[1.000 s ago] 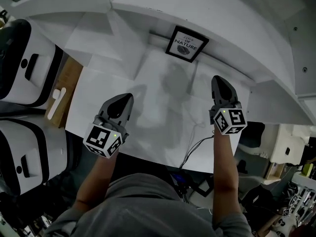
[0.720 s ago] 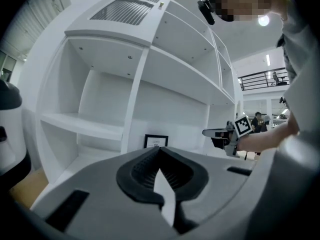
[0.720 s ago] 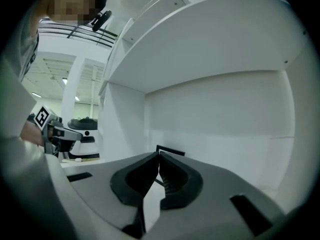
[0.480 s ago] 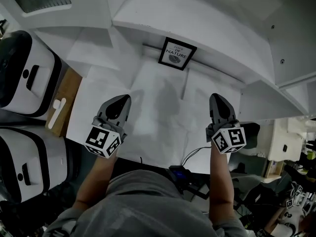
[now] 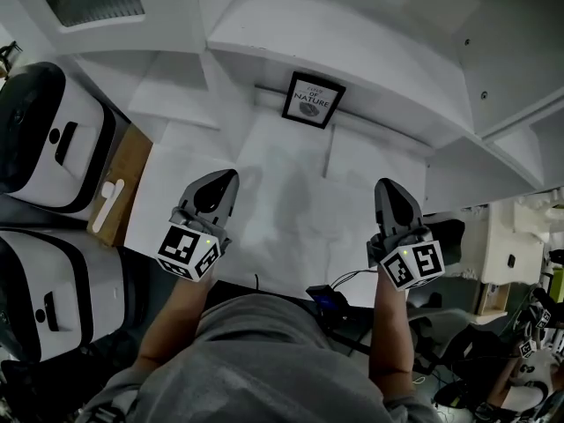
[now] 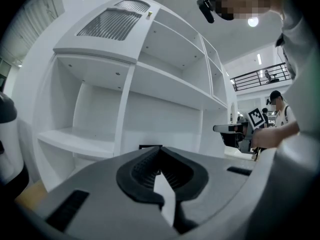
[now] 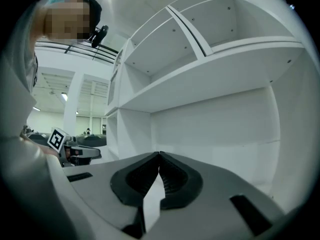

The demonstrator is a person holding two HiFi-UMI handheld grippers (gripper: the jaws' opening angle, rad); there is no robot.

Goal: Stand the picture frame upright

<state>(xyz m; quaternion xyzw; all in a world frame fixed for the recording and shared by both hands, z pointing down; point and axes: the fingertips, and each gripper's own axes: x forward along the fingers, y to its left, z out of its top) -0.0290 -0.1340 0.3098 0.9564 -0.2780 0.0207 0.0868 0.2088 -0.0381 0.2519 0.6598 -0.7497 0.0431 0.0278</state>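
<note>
White table (image 5: pixel 291 192) holds one picture frame (image 5: pixel 313 100); left gripper (image 5: pixel 227 178), right gripper (image 5: pixel 386 186) closed.

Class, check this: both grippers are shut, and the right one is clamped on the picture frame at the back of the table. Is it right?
No. The right gripper is shut on nothing: the right gripper view shows its jaws together, empty. In the head view the picture frame sits clear of it at the back of the table; the left gripper is shut too.
</note>
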